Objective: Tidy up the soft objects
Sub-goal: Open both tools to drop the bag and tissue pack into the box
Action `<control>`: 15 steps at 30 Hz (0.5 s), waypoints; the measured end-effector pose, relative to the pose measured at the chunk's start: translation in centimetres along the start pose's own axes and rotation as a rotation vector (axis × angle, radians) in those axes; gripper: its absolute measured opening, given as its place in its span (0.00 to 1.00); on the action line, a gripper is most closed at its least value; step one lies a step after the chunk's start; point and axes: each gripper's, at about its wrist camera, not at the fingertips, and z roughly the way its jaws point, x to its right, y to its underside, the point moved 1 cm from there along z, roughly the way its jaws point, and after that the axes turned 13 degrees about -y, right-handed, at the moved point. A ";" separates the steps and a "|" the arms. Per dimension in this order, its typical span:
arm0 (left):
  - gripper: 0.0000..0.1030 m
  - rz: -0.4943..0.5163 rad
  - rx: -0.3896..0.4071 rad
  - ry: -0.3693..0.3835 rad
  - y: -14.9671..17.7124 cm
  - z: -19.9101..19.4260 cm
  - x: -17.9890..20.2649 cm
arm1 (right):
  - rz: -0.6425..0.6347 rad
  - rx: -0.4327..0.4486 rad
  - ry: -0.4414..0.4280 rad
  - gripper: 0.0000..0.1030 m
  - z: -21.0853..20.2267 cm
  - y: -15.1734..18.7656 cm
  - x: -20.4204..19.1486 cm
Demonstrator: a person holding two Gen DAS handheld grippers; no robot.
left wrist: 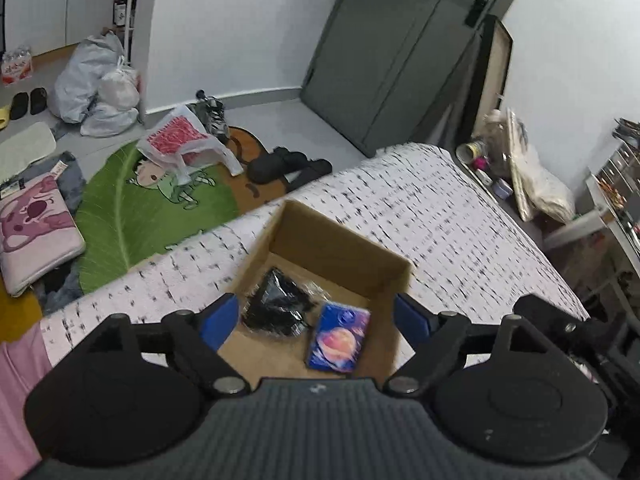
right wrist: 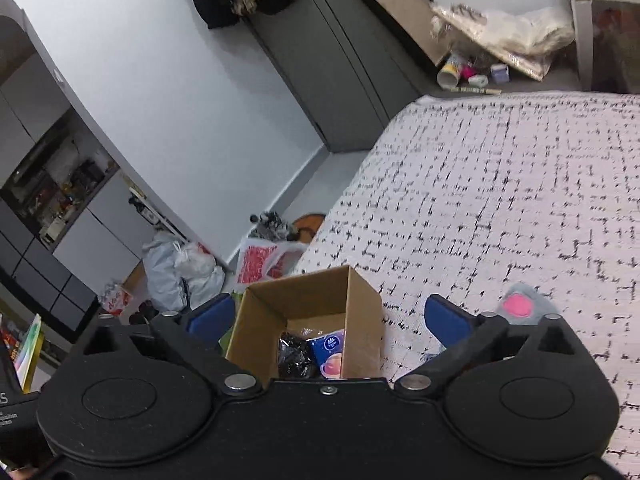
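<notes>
An open cardboard box (left wrist: 340, 246) (right wrist: 360, 300) sits near the bed's edge on a white cover with black dashes. Inside it lie a crinkly black packet (left wrist: 276, 304) (right wrist: 294, 354) and a blue tissue pack with a pink planet print (left wrist: 340, 336) (right wrist: 330, 350). My left gripper (left wrist: 316, 316) hangs open above the box, blue pads wide apart, nothing between them. My right gripper (right wrist: 332, 320) is also open over the box, holding nothing. A grey plush with a pink patch (right wrist: 520, 304) lies on the bed just right of the right gripper's finger, partly hidden by it.
The bed (left wrist: 440, 208) stretches right and back. On the floor to the left are a green leaf rug (left wrist: 132, 208), a pink cushion (left wrist: 32, 232), plastic bags (left wrist: 96, 84) and black slippers (left wrist: 288, 164). A dark door (left wrist: 400, 40) and bedside clutter (left wrist: 520, 168) stand beyond.
</notes>
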 end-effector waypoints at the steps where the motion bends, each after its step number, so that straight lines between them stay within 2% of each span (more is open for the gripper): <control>1: 0.81 -0.003 -0.007 0.001 0.2 -0.3 0.1 | -0.008 0.002 -0.002 1.00 -0.4 0.0 -0.1; 6: 0.81 -0.017 -0.039 0.033 0.9 -1.9 0.3 | -0.057 0.013 0.012 1.00 -2.3 0.1 -0.4; 10: 0.81 0.035 0.001 0.043 1.2 -3.8 0.8 | -0.159 0.001 0.035 1.00 -3.5 0.0 -1.0; 12: 0.81 0.026 0.021 0.041 1.5 -4.6 0.8 | -0.200 0.019 0.053 1.00 -4.3 -0.1 -1.4; 15: 0.81 0.009 0.041 0.033 1.7 -5.7 0.6 | -0.220 0.047 0.036 1.00 -5.7 -0.1 -1.6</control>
